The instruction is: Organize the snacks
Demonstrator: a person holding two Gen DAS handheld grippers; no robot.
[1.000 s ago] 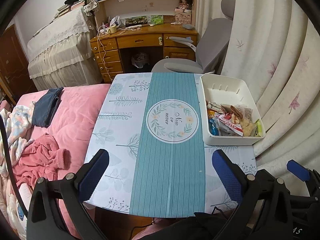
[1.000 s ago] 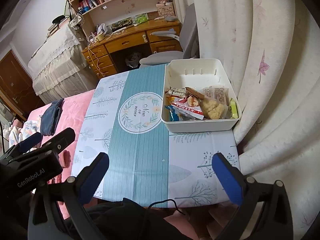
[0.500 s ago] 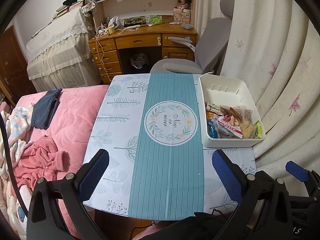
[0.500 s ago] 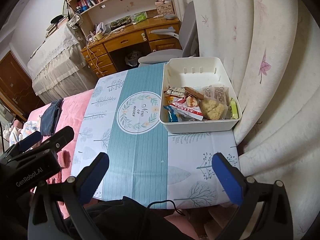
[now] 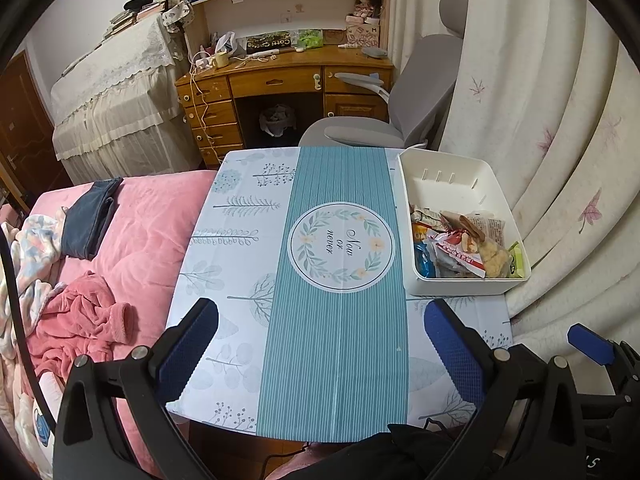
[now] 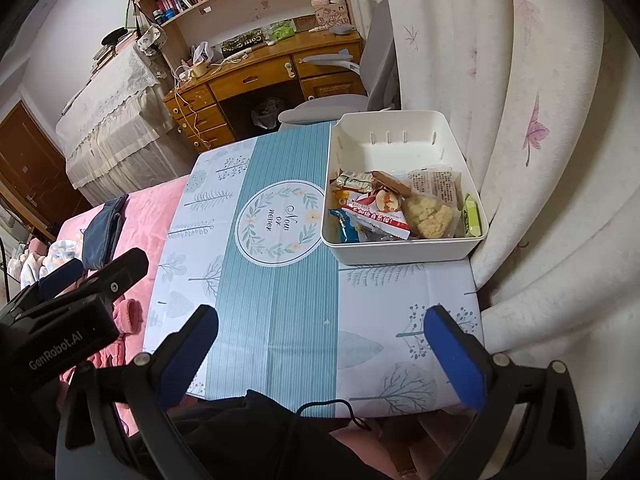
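Presently, snacks (image 6: 394,210) lie heaped in the near half of the white bin (image 6: 404,254) at the table's (image 5: 240,280) far right edge; left gripper (image 5: 320,348) and right gripper (image 6: 322,352), fingers spread wide and empty, hover over its near edge.

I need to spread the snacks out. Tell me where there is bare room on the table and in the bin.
The tablecloth is bare from the white bin across to the pink bed side, and in front of the bin too. Inside the bin, the far half is bare; the snack packets crowd the near half. Both the left gripper and right gripper are open and empty.
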